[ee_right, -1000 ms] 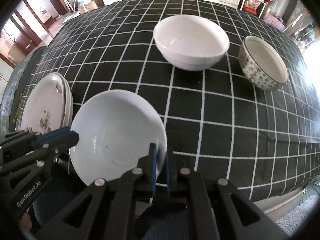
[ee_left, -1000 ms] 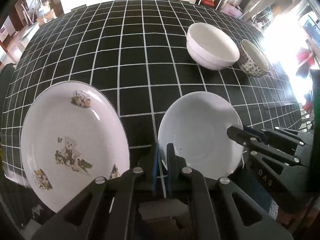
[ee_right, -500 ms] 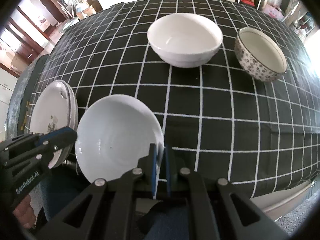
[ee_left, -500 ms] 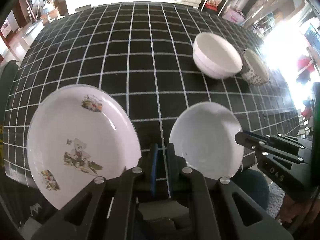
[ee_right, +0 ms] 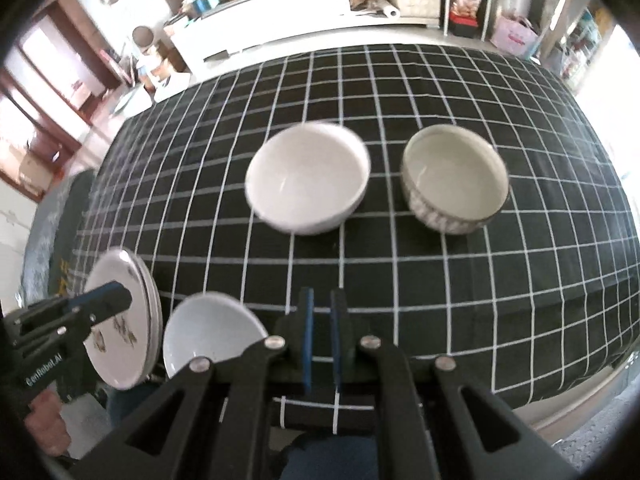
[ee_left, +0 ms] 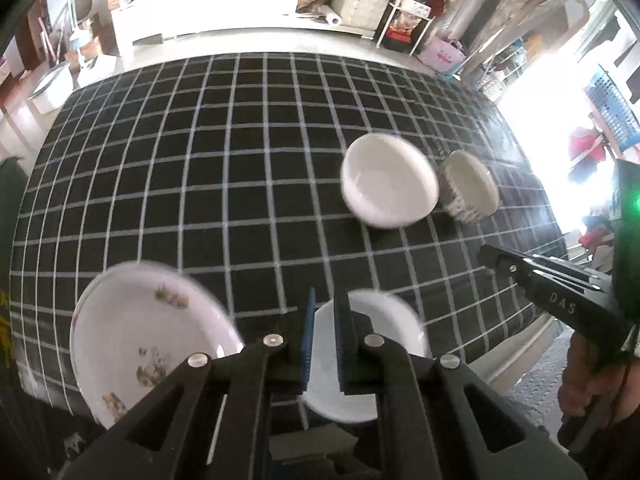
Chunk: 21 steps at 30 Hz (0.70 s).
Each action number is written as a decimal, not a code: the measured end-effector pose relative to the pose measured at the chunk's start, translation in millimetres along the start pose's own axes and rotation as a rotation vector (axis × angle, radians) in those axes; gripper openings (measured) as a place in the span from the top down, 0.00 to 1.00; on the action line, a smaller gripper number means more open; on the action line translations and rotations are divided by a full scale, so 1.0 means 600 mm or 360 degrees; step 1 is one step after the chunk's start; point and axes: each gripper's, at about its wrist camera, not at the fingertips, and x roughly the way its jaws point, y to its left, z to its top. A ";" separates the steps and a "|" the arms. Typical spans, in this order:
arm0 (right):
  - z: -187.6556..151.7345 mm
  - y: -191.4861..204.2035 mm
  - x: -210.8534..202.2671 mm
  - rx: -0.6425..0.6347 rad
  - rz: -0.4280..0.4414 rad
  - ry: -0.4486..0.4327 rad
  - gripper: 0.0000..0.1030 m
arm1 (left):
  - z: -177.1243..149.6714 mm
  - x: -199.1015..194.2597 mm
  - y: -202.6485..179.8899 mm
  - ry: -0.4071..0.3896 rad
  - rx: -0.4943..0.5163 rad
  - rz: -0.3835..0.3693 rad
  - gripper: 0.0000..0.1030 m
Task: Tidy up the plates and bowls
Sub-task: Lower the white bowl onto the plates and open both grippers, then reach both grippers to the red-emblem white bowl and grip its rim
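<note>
Crockery on a black grid-checked tablecloth [ee_right: 440, 288], four lots, catalogued by their place relative to the jaws.

Left gripper [ee_left: 323, 340]: jaws nearly together with a narrow gap; the shallow white bowl shows through and behind that gap, but nothing is pinched. Holds nothing.

Right gripper [ee_right: 321, 344]: jaws likewise almost shut, only tablecloth visible between them. Holds nothing.

Item 1. Shallow white bowl [ee_right: 212, 338], empty, near the table's front edge; just left of the right jaws, directly beyond the left jaws.

Item 2. Printed plates [ee_left: 148, 344], a stack showing more than one rim in the right view, with small bear-like pictures on the top plate. To the left of the left jaws, just beside the shallow bowl. Nothing on them.

Item 3. Large white bowl [ee_right: 306, 178], empty, well ahead of both pairs of jaws.

Item 4. Patterned bowl [ee_right: 454, 178], dark-speckled outside, pale inside, empty; just right of item 3, whether apart or touching differs by view.

Step in hand, as judged: between grasps, both grippers free and raised above the table, plates apparently gathered, bowls not yet nested.

Next move, as judged: open one pair of jaws wide enough to straddle a bowl rim, descend on it, then set the smaller vessel inside the larger. Thin rims could slip or chip.
</note>
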 end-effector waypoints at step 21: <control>0.116 -0.038 0.091 0.0132 -0.0031 0.0101 0.89 | 0.138 0.131 -0.059 0.0124 0.0081 -0.0024 0.84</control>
